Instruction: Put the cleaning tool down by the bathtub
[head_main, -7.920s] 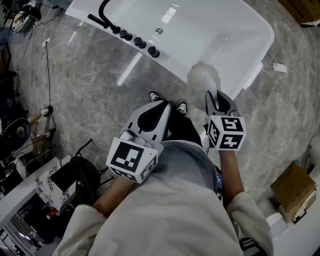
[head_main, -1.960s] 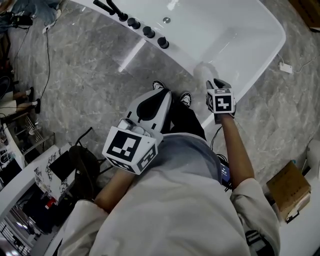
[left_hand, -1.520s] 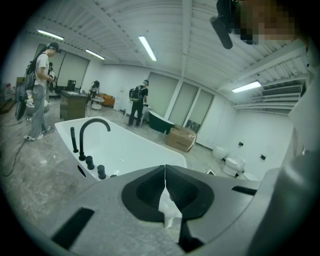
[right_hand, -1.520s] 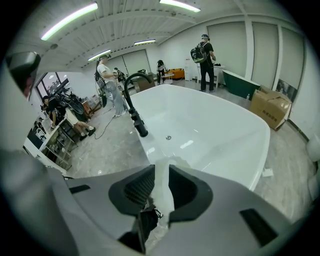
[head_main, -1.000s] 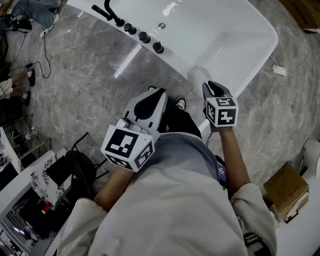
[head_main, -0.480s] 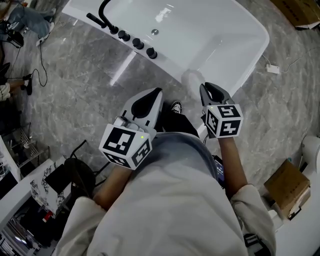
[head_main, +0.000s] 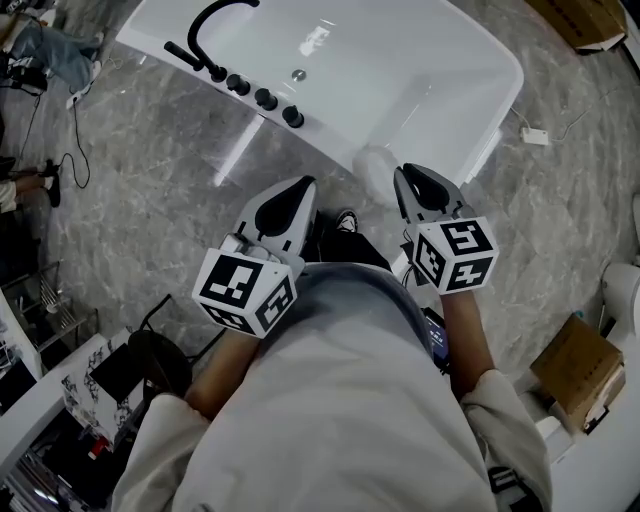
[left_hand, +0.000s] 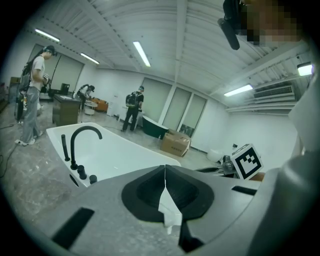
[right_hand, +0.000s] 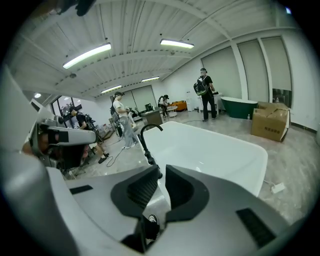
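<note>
Handling of the cleaning tool (head_main: 377, 170): it looks like a pale, fluffy pad, so it is probably light and soft, easy to squash, not fragile and hardly slippery.
Where to take hold: probably across the middle of the fluffy body, pinched from above; no handle shows.
Place of the tool: by the near end of the bathtub (head_main: 420, 80), close against its edge and just ahead of the right gripper (head_main: 408, 176), apart from it.
Right gripper: the jaws are closing, with a gap between them and nothing inside; through the gap only the tub wall and a shoe (right_hand: 152, 220) show.
Left gripper (head_main: 300, 190): the jaws are together at the tips and it carries no tool.
Hard to make out: the tool is blurred, and it is not clear whether it lies on the floor or leans on the tub. A white sliver low between the left jaws may be a scrap or something beyond them.
</note>
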